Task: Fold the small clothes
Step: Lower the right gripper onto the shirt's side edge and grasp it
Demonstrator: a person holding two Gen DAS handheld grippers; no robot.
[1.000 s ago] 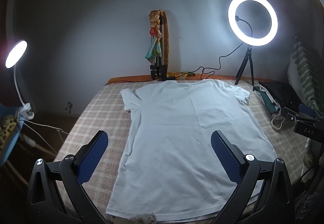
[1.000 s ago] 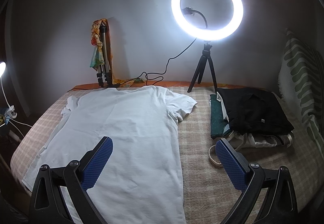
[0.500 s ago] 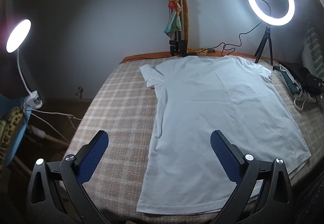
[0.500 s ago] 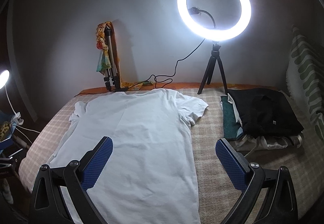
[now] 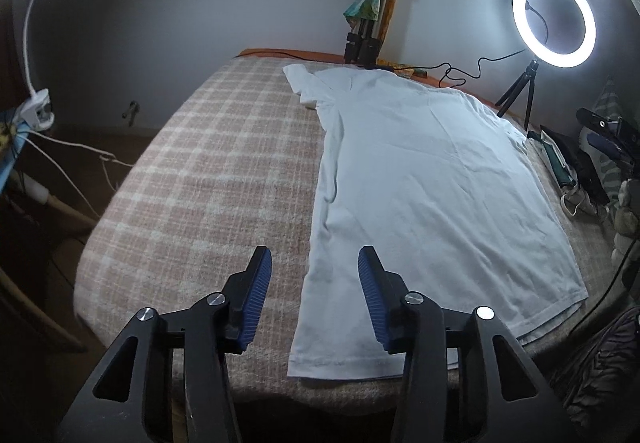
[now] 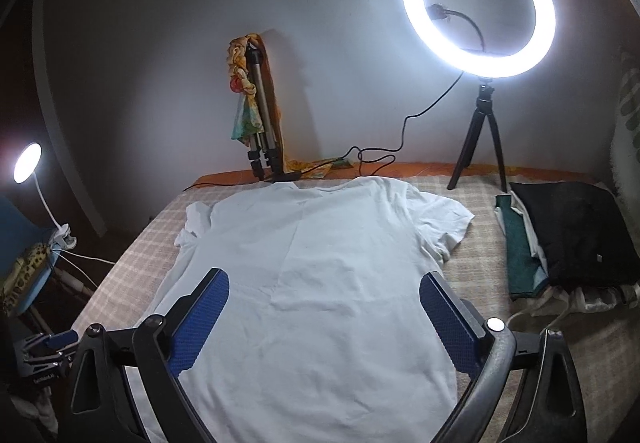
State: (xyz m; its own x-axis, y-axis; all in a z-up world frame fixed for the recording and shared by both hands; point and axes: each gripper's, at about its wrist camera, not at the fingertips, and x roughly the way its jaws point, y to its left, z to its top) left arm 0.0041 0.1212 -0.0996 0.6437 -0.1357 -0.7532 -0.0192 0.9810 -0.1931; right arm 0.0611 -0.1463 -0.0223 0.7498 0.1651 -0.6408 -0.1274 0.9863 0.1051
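The left claw [image 5: 314,297] hangs above the near left corner of the white T-shirt [image 5: 424,179], its blue pads [image 5: 259,295] a narrow gap apart and holding nothing; the shirt's left side edge and bottom hem show between and just past the fingers. The right claw [image 6: 324,319] is spread wide over the lower middle of the T-shirt [image 6: 320,283], empty as well, with cloth filling the space between its pads [image 6: 202,317]. Whether either claw touches the cloth cannot be told.

The shirt lies flat and spread out on a bed covered by a beige checked blanket [image 5: 208,171], collar toward the far wall, hem at the near edge of the bed. Its left sleeve [image 6: 194,221] is crumpled and partly tucked; the right sleeve [image 6: 444,223] lies out flat.

To the right of the shirt, apart from it, sits a pile of folded clothes [image 6: 568,243], black on top with green and white beneath. Behind that stands a lit ring light [image 6: 478,5] on a small black tripod [image 6: 480,139], its cable running along the wall. A folded tripod [image 6: 258,131] with a colourful cloth tied to it leans against the wall behind the collar. A clip-on lamp [image 6: 28,163] shines off the left side of the bed.
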